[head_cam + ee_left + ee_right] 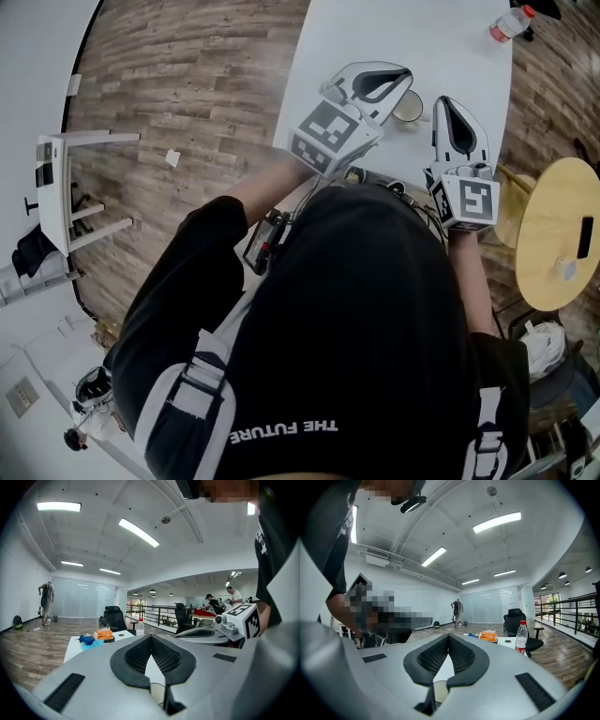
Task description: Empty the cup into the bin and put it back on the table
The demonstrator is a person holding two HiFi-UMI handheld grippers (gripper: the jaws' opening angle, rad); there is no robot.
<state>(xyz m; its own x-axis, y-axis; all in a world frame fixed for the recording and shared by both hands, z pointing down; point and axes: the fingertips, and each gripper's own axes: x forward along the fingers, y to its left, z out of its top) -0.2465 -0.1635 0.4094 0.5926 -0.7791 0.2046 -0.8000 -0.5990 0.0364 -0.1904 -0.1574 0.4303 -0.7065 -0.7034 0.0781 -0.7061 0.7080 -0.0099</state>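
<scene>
White cup (410,108) stands between both pairs of jaws

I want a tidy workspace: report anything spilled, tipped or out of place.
Nothing on the white table looks spilled or tipped; the cup stands upright. The only stray item is a small white scrap on the wooden floor left of the table.

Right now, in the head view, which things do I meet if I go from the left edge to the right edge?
white stand → white scrap on the floor → left gripper → right gripper → round wooden table
</scene>
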